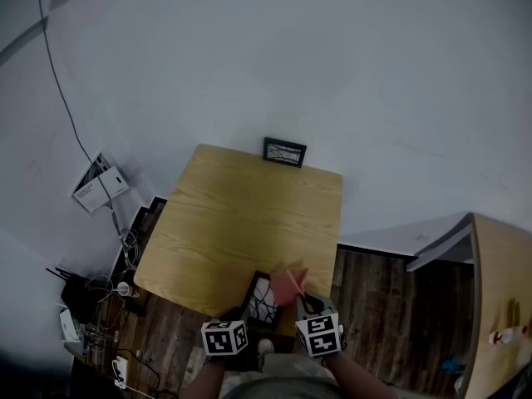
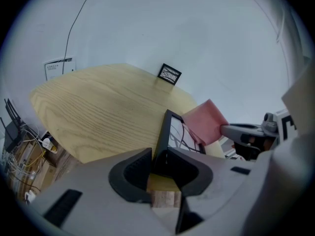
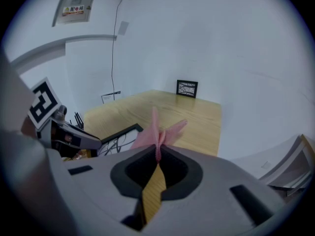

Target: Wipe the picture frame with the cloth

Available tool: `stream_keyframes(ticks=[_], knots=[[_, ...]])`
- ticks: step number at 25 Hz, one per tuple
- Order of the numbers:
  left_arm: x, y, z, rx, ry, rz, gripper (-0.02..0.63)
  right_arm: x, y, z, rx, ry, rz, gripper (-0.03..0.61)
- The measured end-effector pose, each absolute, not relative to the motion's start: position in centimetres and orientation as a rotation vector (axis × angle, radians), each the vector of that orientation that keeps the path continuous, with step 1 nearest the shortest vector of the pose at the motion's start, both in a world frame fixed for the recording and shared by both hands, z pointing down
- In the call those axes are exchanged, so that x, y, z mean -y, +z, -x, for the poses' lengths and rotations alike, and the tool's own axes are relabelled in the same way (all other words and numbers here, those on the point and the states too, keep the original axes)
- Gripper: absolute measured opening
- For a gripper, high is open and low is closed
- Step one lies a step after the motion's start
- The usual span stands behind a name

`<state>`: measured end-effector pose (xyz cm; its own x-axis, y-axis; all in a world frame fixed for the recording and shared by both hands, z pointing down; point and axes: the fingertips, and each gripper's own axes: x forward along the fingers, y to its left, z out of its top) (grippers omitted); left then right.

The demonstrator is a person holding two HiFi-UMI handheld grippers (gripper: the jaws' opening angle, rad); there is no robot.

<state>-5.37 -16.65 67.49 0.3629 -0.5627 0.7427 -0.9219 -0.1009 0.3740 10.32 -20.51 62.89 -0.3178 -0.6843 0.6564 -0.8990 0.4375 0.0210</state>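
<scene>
A black picture frame [image 1: 261,301] with a branch drawing stands tilted at the wooden table's [image 1: 241,223] near edge. My left gripper [image 1: 248,312] is shut on its lower corner; in the left gripper view the jaws [image 2: 160,159] clasp the frame's [image 2: 178,134] dark edge. My right gripper [image 1: 304,300] is shut on a pink cloth [image 1: 289,286], which lies against the frame's right side. In the right gripper view the cloth [image 3: 160,128] sticks up from the jaws [image 3: 157,154], with the frame [image 3: 116,138] just to their left.
A second small black frame [image 1: 284,151] leans on the wall at the table's far edge. Papers [image 1: 98,183], cables and boxes [image 1: 91,306] crowd the floor at the left. A wooden cabinet [image 1: 499,298] stands at the right.
</scene>
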Motion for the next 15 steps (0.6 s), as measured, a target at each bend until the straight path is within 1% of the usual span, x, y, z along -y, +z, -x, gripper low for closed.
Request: stream_keyframes(ticks=[9,15], knots=[[16.6,67.4,5.3,1.325,0.513,-1.759,0.084,20.9,58.3,-8.0,2.232,0.449,-1.333,0.009],[16.2,67.3,5.3,1.328,0.498,-1.735,0.081,20.9,56.3,-5.2,2.337,0.436,-1.273,0.009]])
